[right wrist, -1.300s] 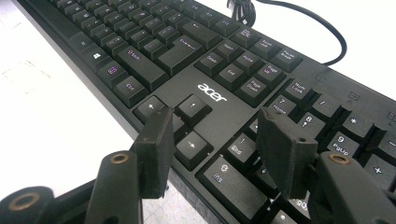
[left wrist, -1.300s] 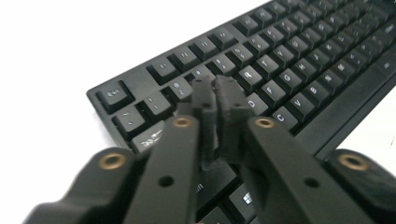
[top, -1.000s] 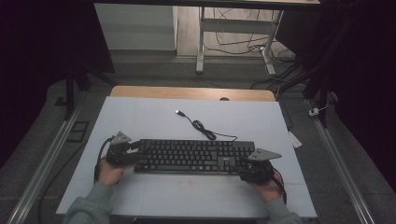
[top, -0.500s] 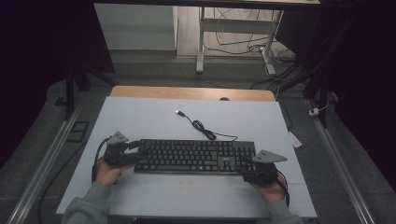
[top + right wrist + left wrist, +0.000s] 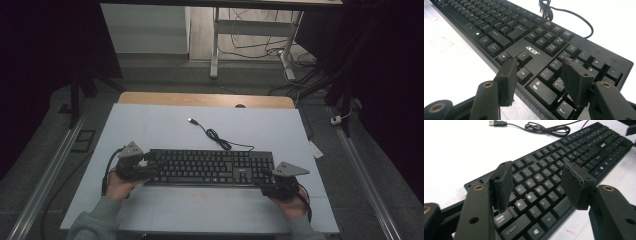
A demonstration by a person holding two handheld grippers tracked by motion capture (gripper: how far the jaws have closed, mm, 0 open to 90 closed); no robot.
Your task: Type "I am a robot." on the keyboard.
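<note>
A black keyboard (image 5: 210, 167) is lying flat across the lower middle of the high view, on the pale table (image 5: 150, 125), with its long edge running left to right. Its cable (image 5: 220, 140) is trailing toward the upper middle of the frame in a loose coil and ending in a free USB plug (image 5: 191, 120) that is lying on the table.

The left gripper (image 5: 150, 167) is sitting at the keyboard's left end, in the lower left of the frame, and the right gripper (image 5: 267, 179) is sitting at its right end, in the lower right. In the left gripper view the jaws are standing apart over the letter keys, released and gripping nothing. In the right gripper view the jaws are likewise spread, hanging over the arrow keys and number pad (image 5: 564, 75) by the near edge, with nothing between them.

The keyboard is looking like a rigid, light plastic slab, long enough to sag or twist a little if lifted from one end alone. Its smooth edges may be slippery, and the keycaps could pop or press under a pinch. The firmest hold is probably the frame at both short ends, one gripper each, clear of the keys. The loose cable is likely going to drag and could snag.
</note>
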